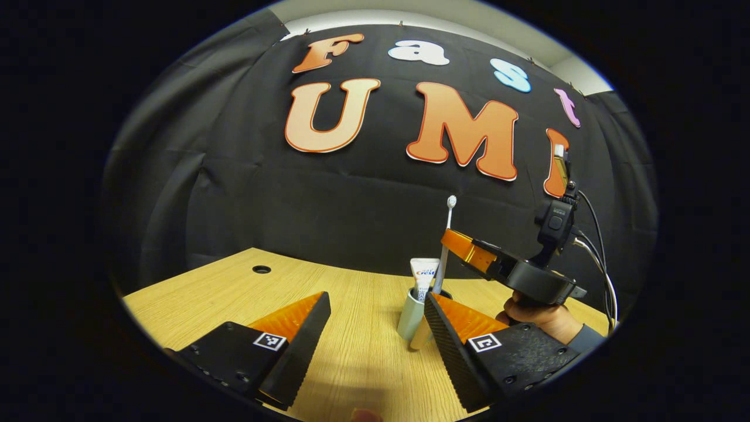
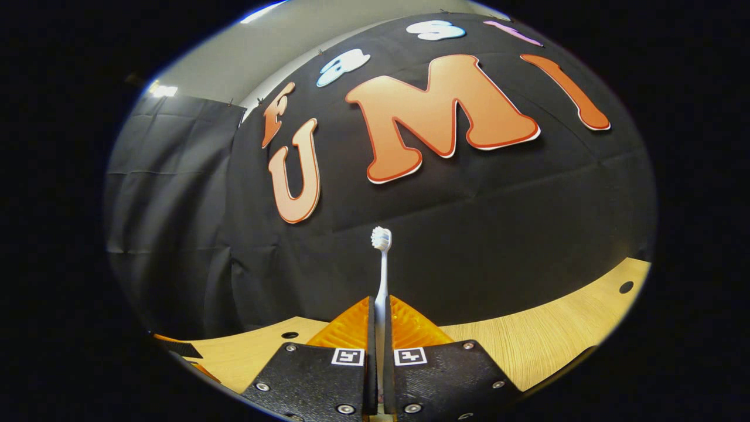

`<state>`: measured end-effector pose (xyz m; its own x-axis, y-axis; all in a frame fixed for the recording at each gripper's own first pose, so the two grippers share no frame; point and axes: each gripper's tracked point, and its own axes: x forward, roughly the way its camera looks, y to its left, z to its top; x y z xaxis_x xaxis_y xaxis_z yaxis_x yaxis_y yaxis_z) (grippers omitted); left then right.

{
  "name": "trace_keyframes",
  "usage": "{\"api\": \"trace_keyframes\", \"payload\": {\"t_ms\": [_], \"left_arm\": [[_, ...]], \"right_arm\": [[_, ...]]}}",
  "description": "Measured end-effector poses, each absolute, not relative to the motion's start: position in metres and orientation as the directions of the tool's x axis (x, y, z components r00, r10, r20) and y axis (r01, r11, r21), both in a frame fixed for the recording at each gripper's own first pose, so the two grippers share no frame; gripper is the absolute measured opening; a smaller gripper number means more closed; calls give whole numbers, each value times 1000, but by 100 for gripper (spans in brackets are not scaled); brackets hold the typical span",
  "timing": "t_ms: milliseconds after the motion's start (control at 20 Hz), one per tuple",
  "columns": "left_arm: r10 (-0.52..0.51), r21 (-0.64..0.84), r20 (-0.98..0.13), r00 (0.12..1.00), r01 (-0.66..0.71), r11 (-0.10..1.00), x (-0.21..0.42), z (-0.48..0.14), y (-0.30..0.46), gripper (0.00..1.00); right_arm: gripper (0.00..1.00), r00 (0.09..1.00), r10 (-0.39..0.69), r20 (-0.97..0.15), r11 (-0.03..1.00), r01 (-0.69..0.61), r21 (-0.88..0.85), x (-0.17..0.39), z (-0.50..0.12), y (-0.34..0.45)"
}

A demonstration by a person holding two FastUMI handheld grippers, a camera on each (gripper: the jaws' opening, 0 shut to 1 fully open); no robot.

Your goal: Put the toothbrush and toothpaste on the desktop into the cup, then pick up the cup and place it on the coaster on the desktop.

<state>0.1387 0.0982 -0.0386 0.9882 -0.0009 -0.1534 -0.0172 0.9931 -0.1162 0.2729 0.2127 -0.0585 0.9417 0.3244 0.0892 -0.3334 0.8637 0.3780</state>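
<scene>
In the right gripper view the right gripper [image 2: 378, 328] is clamping the toothbrush [image 2: 381, 275] between its two fingers at the bottom centre of the frame. The handle is running straight up out of the pinch, with the bristled head standing at mid-frame against the dark cloth wall.

In the left gripper view, right of centre, that same gripper is showing, held by a hand [image 1: 542, 319] at the lower right. The brush is standing nearly upright, its long axis close to vertical, and its lower end is pointing down into the mouth of the cup [image 1: 412, 313]. Whether the end is already touching the bottom of the cup is not readable, because one finger of the near tool is covering the cup's right side.

The toothpaste [image 1: 423, 275] is already standing in the cup, just left of the brush handle, and seems to be leaning against the rim. So the move ahead looks like a short straight drop and a release, keeping right of the tube.

The left gripper [image 1: 375, 322] is sitting spread wide and holding nothing at the bottom of its own view, with the cup just beyond and beside its right-hand finger; it is the nearer tool for a later lift.

Bare wooden desktop [image 1: 363, 357] is lying open between its fingers, and its far edge is meeting the cloth wall behind the cup. The coaster cannot be placed.
</scene>
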Motion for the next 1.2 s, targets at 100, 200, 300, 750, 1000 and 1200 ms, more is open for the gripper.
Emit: {"api": "trace_keyframes", "payload": {"t_ms": [100,200,300,750,1000,1200], "left_arm": [[2,-117,-162,987,-21,993,138,-43,96,96],[2,-118,-170,986,-22,993,136,-45,93,96],[2,-115,-179,984,-23,993,134,-50,89,96],[8,-89,-206,979,-27,996,133,-53,76,96],[-11,-32,-210,978,4,999,143,-36,64,96],[-53,-24,-228,972,48,999,155,-20,54,96]], "right_arm": [[5,940,331,80,861,-335,383,275,-66,215],[5,937,344,57,865,-340,368,274,-76,218],[5,932,362,38,866,-351,358,268,-83,220],[18,912,407,-47,862,-367,349,241,-91,206],[50,925,375,-52,889,-343,302,222,-72,172],[81,936,351,-33,903,-329,275,203,-50,144]]}}
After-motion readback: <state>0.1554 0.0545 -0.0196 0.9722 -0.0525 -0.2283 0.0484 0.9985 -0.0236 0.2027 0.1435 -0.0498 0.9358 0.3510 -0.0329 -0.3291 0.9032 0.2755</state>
